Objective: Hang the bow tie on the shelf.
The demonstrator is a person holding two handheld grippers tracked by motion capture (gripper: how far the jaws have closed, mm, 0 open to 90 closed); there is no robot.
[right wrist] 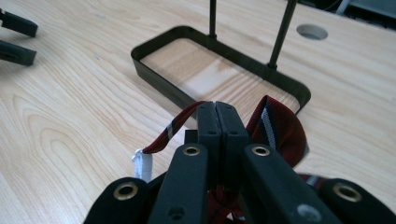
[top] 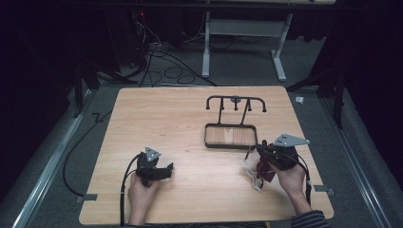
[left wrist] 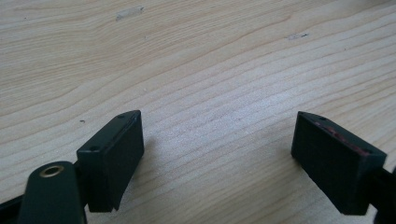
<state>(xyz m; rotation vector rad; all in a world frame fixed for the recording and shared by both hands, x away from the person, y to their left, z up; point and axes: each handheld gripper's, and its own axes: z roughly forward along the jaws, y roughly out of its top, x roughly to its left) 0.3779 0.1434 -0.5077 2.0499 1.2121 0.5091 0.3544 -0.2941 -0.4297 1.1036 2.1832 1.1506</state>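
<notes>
My right gripper (top: pixel 261 148) (right wrist: pixel 217 108) is raised a little above the table's front right, its jaws pressed together on a dark red strap with white and blue stripes (top: pixel 264 174) (right wrist: pixel 280 127). The strap loops out on both sides of the jaws, and a white end piece (right wrist: pixel 142 164) hangs below it. My left gripper (top: pixel 168 169) (left wrist: pixel 217 128) rests at the front left of the table with its jaws wide apart over bare wood, nothing between them. Just beyond the right gripper stands a black metal rack (top: pixel 236 99) with hooks and a rectangular base frame (top: pixel 230 145) (right wrist: pixel 161 86).
The wooden table (top: pixel 190 114) has a round cable hole (right wrist: pixel 311 31) behind the rack. Cables and a white desk frame (top: pixel 206 47) lie on the floor past the far edge. A person's hands and sleeves come in at the bottom.
</notes>
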